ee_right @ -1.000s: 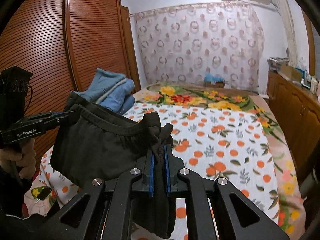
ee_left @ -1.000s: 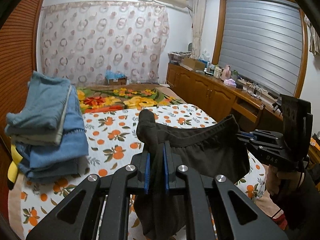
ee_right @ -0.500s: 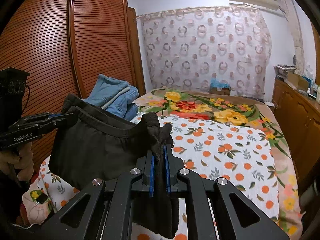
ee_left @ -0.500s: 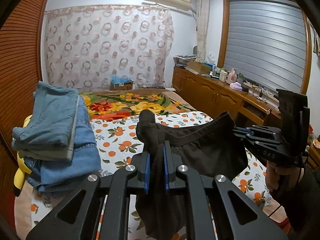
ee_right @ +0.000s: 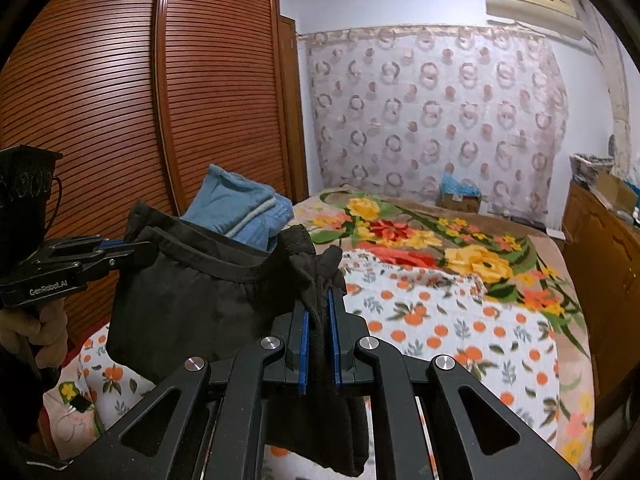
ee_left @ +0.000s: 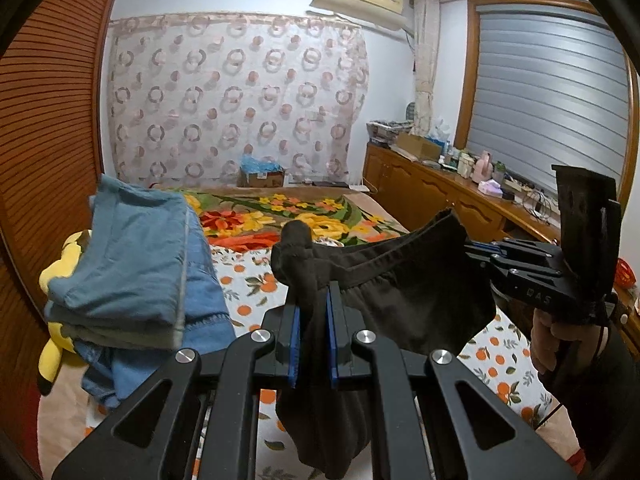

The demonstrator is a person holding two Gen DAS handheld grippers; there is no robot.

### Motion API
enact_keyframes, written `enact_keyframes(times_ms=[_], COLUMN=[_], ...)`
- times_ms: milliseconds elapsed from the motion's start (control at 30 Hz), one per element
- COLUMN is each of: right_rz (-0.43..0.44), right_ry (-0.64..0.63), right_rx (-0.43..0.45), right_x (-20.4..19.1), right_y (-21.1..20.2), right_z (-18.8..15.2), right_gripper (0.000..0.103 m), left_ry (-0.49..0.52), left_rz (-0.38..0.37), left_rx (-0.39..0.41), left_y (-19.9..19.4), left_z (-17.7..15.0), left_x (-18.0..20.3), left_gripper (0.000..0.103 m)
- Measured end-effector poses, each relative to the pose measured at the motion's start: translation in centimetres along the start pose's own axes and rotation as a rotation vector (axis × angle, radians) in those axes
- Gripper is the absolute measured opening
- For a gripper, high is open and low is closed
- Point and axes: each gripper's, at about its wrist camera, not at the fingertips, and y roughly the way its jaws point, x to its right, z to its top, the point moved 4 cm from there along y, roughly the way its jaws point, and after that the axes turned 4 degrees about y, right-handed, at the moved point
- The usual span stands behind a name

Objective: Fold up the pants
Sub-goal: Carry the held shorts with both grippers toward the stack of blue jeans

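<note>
The left hand-held gripper (ee_left: 313, 332) is clamped on one end of the waistband of the black pants (ee_left: 404, 300), its blue pads pressed together on bunched cloth, and the right hand-held gripper (ee_right: 319, 340) is clamped the same way on the other end. The pants hang between the two in the air above the bed (ee_right: 460, 320), waistband stretched fairly taut and the legs dropping out of view below. This looks like the lift-and-spread step, before any fold is laid. The next move probably calls for lowering the pants flat onto the orange-print sheet with both grips kept level so the cloth does not twist, then bringing one side over the other. A stack of folded blue clothes (ee_left: 132, 272) sits on the bed by the wardrobe (ee_right: 120, 100), with a yellow soft toy (ee_left: 60, 344) under it. At the far end a cardboard box (ee_left: 262, 178) holds something blue I cannot make out
</note>
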Motion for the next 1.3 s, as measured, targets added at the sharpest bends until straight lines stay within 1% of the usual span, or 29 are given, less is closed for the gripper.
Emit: enact_keyframes(times_ms=[433, 667, 867, 1167, 1300], right_rz=[0.069, 0.099, 0.108, 0.12, 0.131], right_ry=[-0.073, -0.1, -0.113, -0.163, -0.185], right_rx=[0.023, 0.028, 0.03, 0.044, 0.054], right_x=[-0.3, 0.2, 0.7, 0.0, -0.5], right_y=[5.1, 7.5, 9.2, 11.7, 13.1], right_z=[5.2, 6.7, 7.8, 10.1, 11.2], right_gripper=[0.009, 0.009, 0.009, 0.009, 0.009], left_ry=[-0.037, -0.052, -0.06, -0.082, -0.097], left_rz=[0.088, 0.12, 0.141, 0.175, 0.198], left_rx=[0.029, 0.035, 0.038, 0.051, 0.063], left_y=[-1.0, -0.7, -0.2, 0.4, 0.2], left_z=[2.2, 3.4, 4.2, 5.2, 5.1], left_x=[-4.0, -6.1, -7.4, -9.4, -10.0], left_gripper=[0.012, 0.012, 0.012, 0.012, 0.012])
